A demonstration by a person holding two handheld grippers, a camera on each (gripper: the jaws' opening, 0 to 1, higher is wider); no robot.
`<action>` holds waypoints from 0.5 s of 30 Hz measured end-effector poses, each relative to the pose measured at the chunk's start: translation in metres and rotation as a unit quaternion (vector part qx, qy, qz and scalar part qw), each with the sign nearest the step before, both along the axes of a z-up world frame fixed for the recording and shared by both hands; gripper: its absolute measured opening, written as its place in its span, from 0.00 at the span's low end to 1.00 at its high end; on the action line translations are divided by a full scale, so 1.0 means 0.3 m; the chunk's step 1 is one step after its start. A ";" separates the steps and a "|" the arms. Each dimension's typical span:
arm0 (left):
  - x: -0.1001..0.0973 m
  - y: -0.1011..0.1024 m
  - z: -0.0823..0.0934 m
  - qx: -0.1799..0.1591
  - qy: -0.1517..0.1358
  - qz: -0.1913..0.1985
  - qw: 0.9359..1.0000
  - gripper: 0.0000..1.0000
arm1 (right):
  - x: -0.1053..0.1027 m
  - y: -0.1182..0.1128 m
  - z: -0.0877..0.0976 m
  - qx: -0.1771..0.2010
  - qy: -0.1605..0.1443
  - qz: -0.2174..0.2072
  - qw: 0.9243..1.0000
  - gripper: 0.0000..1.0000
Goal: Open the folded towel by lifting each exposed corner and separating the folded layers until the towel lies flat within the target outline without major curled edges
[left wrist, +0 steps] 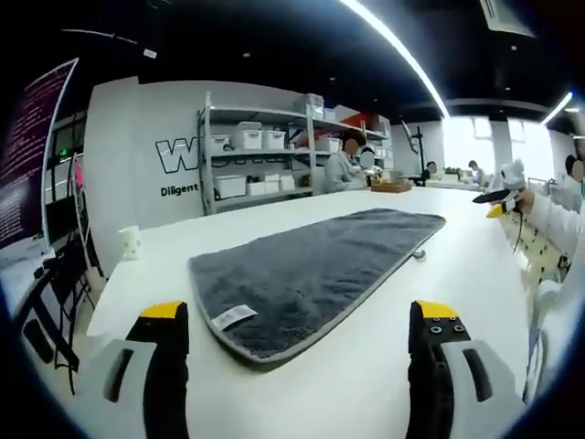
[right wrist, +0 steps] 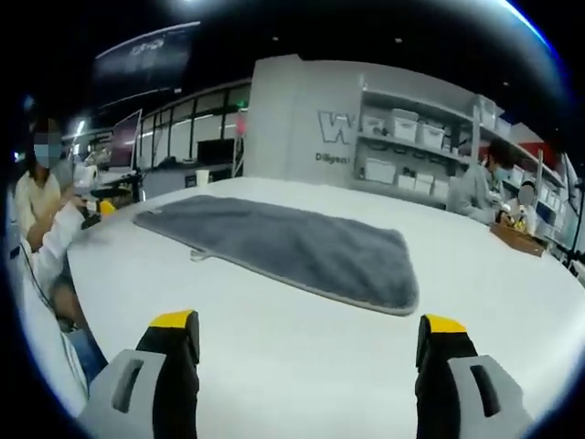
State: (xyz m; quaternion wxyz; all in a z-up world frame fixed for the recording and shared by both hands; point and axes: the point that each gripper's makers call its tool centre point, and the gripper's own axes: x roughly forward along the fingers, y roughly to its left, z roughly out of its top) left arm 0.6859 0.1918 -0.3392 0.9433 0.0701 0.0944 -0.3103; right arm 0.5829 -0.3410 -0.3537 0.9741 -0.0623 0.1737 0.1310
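Note:
A dark grey towel [left wrist: 315,270] with a paler hem lies folded lengthwise on the white table [left wrist: 366,384], a white label near its close end. My left gripper [left wrist: 300,315] is open, short of that end, nothing between its yellow-tipped jaws. In the right gripper view the same towel [right wrist: 283,245] stretches across the table [right wrist: 302,366], a small loop sticking out from its near edge. My right gripper [right wrist: 306,331] is open above bare table, well short of the towel. The other gripper [left wrist: 498,199] shows at the far right of the left gripper view, held by a person in white.
A white cup [left wrist: 130,242] stands at the table's left edge. Metal shelving [left wrist: 265,155] with white bins lines the back wall, and people sit there by a wooden box [right wrist: 517,238]. A person's sleeve [right wrist: 55,242] is at the table's left side.

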 end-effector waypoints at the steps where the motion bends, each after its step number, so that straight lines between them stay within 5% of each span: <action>1: -0.011 -0.004 0.002 0.006 0.006 0.002 1.000 0.99 | 0.002 -0.001 -0.003 0.001 0.000 -0.001 1.000 0.99; 6: -0.076 -0.010 -0.052 0.022 0.065 0.016 0.998 0.99 | 0.002 -0.020 -0.026 -0.006 0.017 0.000 1.000 0.99; 15: -0.129 -0.005 -0.105 0.056 0.116 0.032 0.991 0.99 | -0.005 -0.069 -0.040 -0.024 0.038 -0.010 0.999 0.99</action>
